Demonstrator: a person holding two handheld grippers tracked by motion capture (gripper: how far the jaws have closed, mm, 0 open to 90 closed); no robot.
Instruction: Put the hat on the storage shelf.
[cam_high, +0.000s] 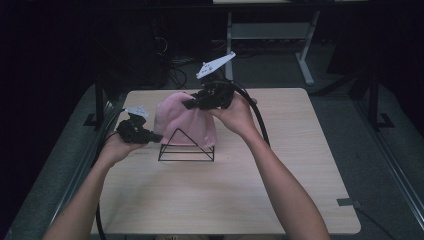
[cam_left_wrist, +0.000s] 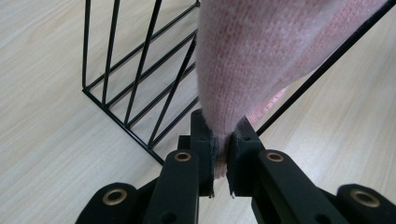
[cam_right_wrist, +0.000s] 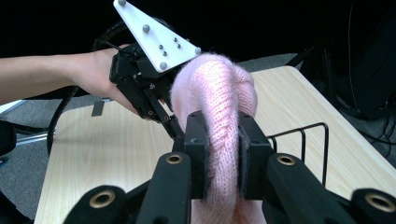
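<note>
A pink knitted hat (cam_high: 182, 122) hangs over a black wire rack (cam_high: 186, 150) with a triangular end, standing mid-table. My left gripper (cam_high: 158, 137) is at the hat's lower left edge. In the left gripper view my left gripper (cam_left_wrist: 223, 136) is shut on the hat's brim (cam_left_wrist: 261, 51), beside the rack's bars (cam_left_wrist: 140, 84). My right gripper (cam_high: 188, 104) is at the top of the hat. In the right gripper view my right gripper (cam_right_wrist: 223, 135) clamps a thick fold of the hat (cam_right_wrist: 219, 88), with the left gripper's white plate (cam_right_wrist: 154, 35) just behind it.
The light wooden table (cam_high: 225, 200) has bare room in front of and to the right of the rack. Black cables trail from both grippers. Behind the table stand the white legs of another desk (cam_high: 305, 60) on a dark floor.
</note>
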